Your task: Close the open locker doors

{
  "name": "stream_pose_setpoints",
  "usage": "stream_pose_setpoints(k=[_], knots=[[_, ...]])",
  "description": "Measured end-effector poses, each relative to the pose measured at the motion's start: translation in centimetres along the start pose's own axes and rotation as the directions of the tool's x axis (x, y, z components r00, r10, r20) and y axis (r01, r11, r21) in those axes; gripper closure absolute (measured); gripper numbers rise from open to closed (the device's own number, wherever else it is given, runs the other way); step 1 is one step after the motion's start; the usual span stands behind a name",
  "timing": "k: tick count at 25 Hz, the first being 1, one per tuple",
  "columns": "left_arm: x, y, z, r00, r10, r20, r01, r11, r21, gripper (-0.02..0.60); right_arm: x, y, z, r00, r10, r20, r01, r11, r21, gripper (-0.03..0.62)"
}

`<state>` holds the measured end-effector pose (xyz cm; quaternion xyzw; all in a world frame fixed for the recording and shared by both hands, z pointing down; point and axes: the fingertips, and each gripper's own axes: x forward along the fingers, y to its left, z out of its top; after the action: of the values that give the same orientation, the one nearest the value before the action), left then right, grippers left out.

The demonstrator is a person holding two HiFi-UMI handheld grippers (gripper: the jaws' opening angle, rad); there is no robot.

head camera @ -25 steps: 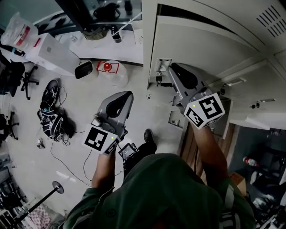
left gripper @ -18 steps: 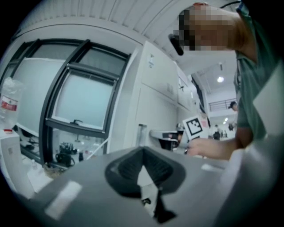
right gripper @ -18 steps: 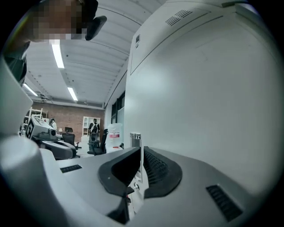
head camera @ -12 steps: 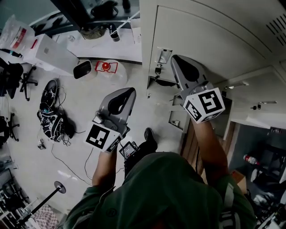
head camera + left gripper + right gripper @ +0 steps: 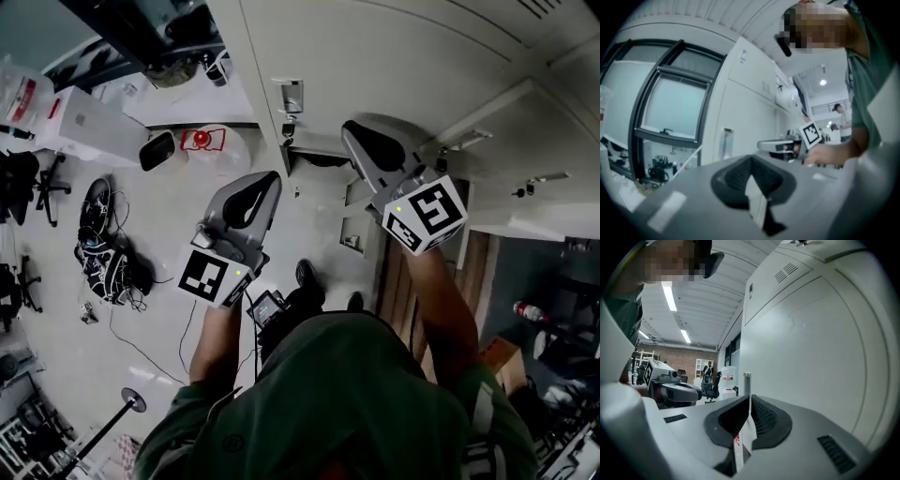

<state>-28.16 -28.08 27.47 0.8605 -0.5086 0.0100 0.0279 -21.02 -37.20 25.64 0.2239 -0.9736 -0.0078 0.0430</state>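
The right gripper (image 5: 354, 133) has its jaws pressed together with nothing between them; its own view shows only a thin slit where they meet. It lies along the face of the locker door (image 5: 394, 56). Its side is either against the white panel or just beside it, and I cannot tell which. The left gripper (image 5: 265, 180) is also closed and empty. It is held out over the floor (image 5: 169, 216), apart from the lockers, and does no work.

The door has swung in a good way since a second ago. Then, a dark gap showed along its top edge and the panel stood at an angle. Now that gap is gone, and the panel fills the upper part of the head view, looking level with the locker front. The right gripper has travelled in with it. The handle (image 5: 291, 95) sits near the door's left edge, a little beyond the gripper's tip.

So this door looks shut or very nearly so, though whether the latch has caught does not show. To the right, the lower doors (image 5: 553, 202) seem to stand out over a dark opening. I judge the task is not finished and those doors come next.
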Motion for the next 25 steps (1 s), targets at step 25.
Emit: stream_pose_setpoints(k=[25], knots=[[1.1, -15.9, -14.3, 0.997, 0.06, -0.057, -0.062, 0.998, -0.023, 0.584, -19.4, 3.7, -23.9, 0.982, 0.097, -0.161, -0.064, 0.977, 0.201, 0.582]])
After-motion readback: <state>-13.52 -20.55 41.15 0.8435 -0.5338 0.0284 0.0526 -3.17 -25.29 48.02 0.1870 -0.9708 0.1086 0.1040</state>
